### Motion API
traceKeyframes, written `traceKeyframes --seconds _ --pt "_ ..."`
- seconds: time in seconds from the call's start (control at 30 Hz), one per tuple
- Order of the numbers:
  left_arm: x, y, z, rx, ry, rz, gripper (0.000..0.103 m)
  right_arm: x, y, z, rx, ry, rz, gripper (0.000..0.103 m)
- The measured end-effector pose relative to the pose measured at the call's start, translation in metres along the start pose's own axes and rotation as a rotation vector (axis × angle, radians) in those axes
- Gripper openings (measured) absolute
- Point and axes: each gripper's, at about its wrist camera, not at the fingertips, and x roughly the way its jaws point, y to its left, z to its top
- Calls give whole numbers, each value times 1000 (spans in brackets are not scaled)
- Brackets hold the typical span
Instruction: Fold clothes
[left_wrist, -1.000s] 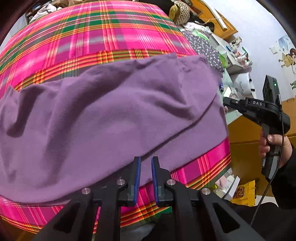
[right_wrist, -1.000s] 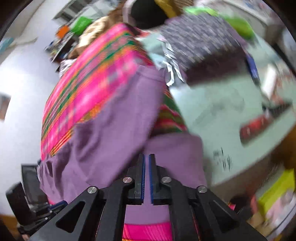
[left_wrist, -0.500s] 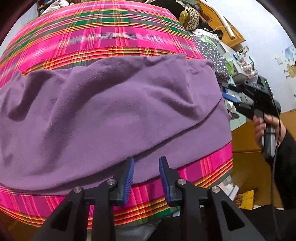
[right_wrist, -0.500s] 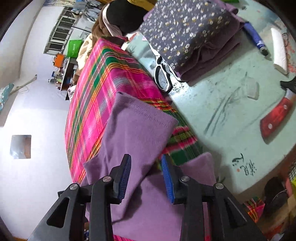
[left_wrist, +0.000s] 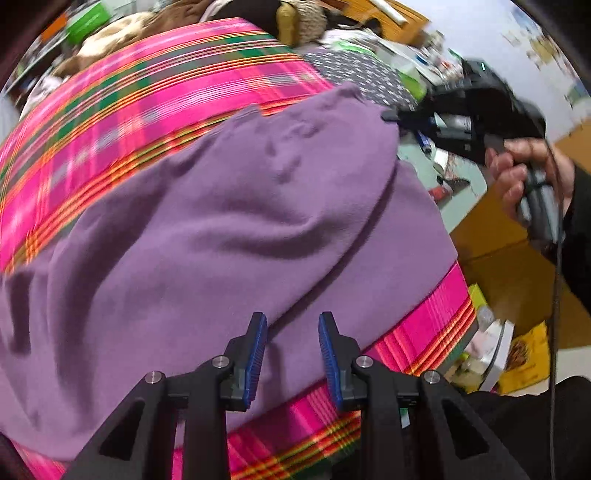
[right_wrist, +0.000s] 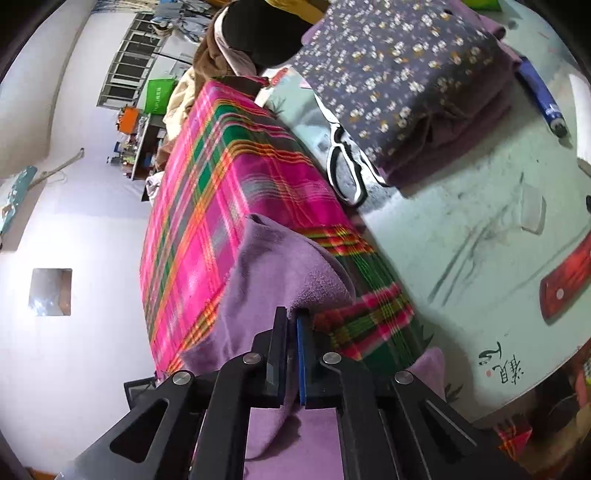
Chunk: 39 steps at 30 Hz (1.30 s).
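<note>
A purple fleece garment (left_wrist: 229, 229) lies spread over a pink plaid cloth (left_wrist: 122, 122) on the table. My left gripper (left_wrist: 291, 332) is open and empty, just above the garment's near edge. My right gripper (right_wrist: 292, 321) is shut on the garment's right corner (right_wrist: 295, 273) and lifts that fold off the plaid cloth (right_wrist: 221, 192). The right gripper also shows in the left wrist view (left_wrist: 472, 122), at the garment's far right corner, held by a hand.
A folded stack of dark floral cloth (right_wrist: 402, 81) lies on the pale green tabletop (right_wrist: 472, 229) beside the plaid cloth. Scissors (right_wrist: 347, 170), a blue tube (right_wrist: 539, 96) and a red-handled knife (right_wrist: 569, 284) lie there too. A heap of clothes (left_wrist: 122, 33) sits at the far end.
My left gripper has opened wider and let the garment's near edge go. My right gripper was shut, then opened, moved in and shut on the garment's right corner.
</note>
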Motion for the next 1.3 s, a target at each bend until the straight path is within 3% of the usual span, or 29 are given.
traceKeyframes --seconds 0.33,0.37,0.43,0.47,0.87,1.1,1.2,1.3 --pt "21 -30 23 154 -17 102 30 -24 27 17 -3 -30 49 3" --pt "21 -31 24 157 -20 103 28 -26 29 19 -6 -29 50 3" --pt "21 -31 27 156 -30 112 6 -27 31 21 -7 -28 55 3" --pt "20 -31 28 152 -35 112 3 -28 31 21 -7 -28 54 3" --pt "-24 -27 33 120 -110 -18 0 -50 37 17 -13 -61 93 3" --pt "-71 -32 30 141 -180 -93 0 -92 32 0 -4 -127 128 2" --pt "-76 -35 27 162 -179 -107 0 -112 23 -14 -5 -148 127 2" --pt "-57 -32 25 166 -132 -69 0 -104 1 -25 25 -105 131 3"
